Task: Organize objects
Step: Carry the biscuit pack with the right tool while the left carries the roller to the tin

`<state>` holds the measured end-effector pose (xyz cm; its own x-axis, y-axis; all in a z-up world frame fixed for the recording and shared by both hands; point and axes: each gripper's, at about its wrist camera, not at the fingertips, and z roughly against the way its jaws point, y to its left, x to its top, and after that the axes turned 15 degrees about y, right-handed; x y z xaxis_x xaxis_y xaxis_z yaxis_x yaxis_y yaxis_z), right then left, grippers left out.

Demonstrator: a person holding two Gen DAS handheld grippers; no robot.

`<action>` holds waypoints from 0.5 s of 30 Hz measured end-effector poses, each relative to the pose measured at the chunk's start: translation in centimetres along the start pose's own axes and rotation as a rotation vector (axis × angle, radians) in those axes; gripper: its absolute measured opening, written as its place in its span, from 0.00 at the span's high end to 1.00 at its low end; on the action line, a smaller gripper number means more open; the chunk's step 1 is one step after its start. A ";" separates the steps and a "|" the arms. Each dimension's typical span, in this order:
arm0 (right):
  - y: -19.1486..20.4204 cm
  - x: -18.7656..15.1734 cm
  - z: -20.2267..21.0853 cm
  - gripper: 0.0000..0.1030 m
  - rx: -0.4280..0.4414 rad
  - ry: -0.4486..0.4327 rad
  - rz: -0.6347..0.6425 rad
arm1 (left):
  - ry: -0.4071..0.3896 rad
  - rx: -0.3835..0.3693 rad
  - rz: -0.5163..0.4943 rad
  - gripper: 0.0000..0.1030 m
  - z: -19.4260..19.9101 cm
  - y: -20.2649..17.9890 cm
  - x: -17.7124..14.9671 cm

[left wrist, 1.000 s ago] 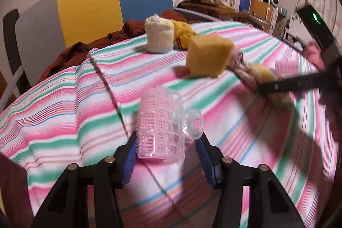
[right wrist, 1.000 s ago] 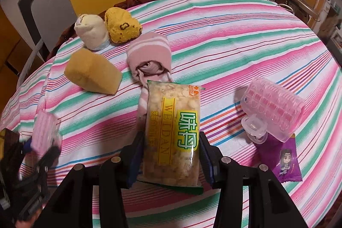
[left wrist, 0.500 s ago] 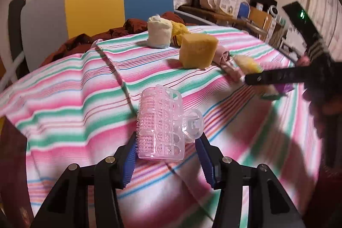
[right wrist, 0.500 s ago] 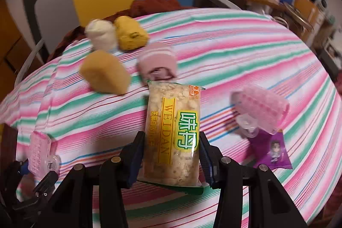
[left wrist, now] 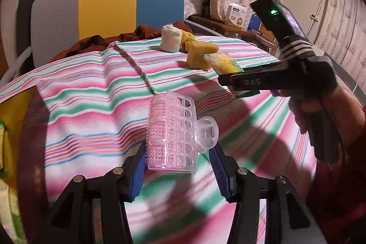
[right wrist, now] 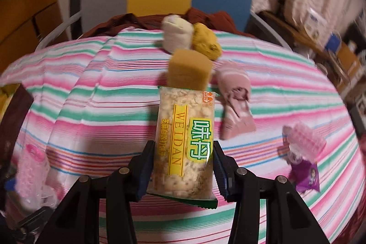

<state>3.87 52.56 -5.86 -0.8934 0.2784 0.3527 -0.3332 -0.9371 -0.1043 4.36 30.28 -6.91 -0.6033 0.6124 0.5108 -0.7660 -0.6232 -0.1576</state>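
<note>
Blue ribbed pads of the left gripper are clamping a translucent pink hair roller in the left wrist view; the roller is a spiked plastic cylinder inside a perforated clip shell with a rounded tab, and it is hanging above the striped tablecloth, a soft cloth in pink, green and white bands. Farther back on the cloth, a cream rolled sock is standing just beside a yellow sponge block with a porous face. At the right, a hand is gripping the right gripper, whose black fingers are holding a snack packet by its edge. A chair with grey, yellow and blue panels is standing behind the table.

Seen from the right wrist, the right gripper's jaws are pressing on both sides of the glossy clear snack packet, which is showing pale puffed pieces and a yellow label. Beyond it the sponge block, the cream sock and a yellow knitted sock are clustering together, with a pink striped sock lying flat to their right. A second pink hair roller is resting on a purple packet near the right edge.
</note>
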 end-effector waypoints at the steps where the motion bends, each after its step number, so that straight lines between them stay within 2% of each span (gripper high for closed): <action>1: 0.6 -0.1 0.1 0.53 -0.011 -0.002 0.024 | -0.007 -0.004 0.006 0.49 0.5 0.3 -0.3; 7: 3.9 -0.5 1.4 0.53 -0.045 -0.003 0.120 | -0.058 -0.027 0.040 0.49 3.9 1.7 -1.3; 12: 6.9 -0.8 3.4 0.53 -0.032 -0.030 0.167 | -0.091 -0.016 0.064 0.49 6.0 2.8 -2.4; 15: 8.8 -1.1 4.5 0.53 0.009 -0.039 0.173 | -0.103 -0.010 0.093 0.49 7.0 4.0 -2.9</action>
<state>3.33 43.09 -2.99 -0.9247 0.1044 0.3661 -0.1725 -0.9722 -0.1584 4.60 22.62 -3.06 -0.6460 0.4990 0.5777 -0.7106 -0.6696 -0.2162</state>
